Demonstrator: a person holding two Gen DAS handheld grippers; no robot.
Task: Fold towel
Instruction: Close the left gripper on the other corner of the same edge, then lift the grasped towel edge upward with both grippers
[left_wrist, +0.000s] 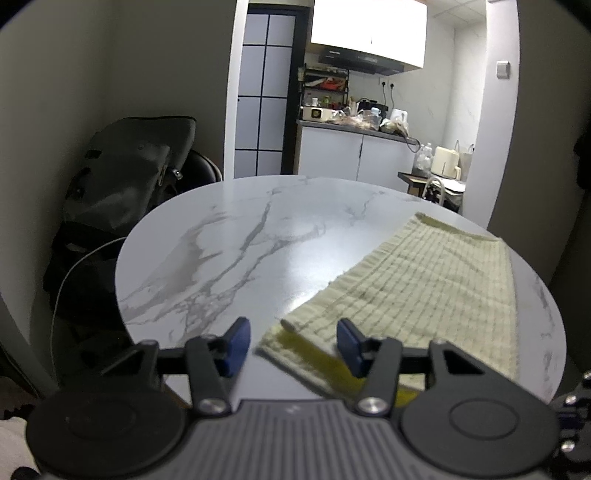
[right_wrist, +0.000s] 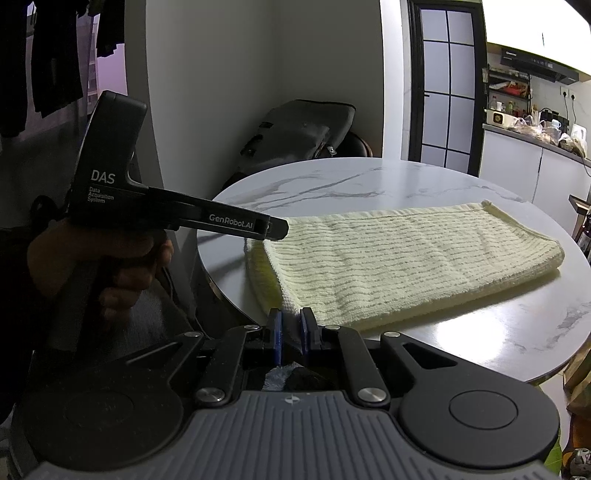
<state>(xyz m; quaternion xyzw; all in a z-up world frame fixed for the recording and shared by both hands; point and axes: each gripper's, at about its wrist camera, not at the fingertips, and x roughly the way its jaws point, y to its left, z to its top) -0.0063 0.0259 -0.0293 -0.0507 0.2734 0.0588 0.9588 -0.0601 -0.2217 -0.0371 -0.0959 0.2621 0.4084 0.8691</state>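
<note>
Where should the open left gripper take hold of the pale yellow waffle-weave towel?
At the near corner of the pale yellow waffle-weave towel, coming in low from the edge of the round marble table. That corner lies flat between the left gripper's open jaws; the right gripper is shut on the other near corner.

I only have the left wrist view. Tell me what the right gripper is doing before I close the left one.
Observer: The right gripper is closed on the towel corner nearest it.
Operator: Report the towel's layers.
Observer: It lies doubled, the fold at the end away from both grippers.
Operator: Describe the left gripper from the side.
Observer: The left gripper has its tip at the towel's other corner on this end; contact I cannot tell.
</note>
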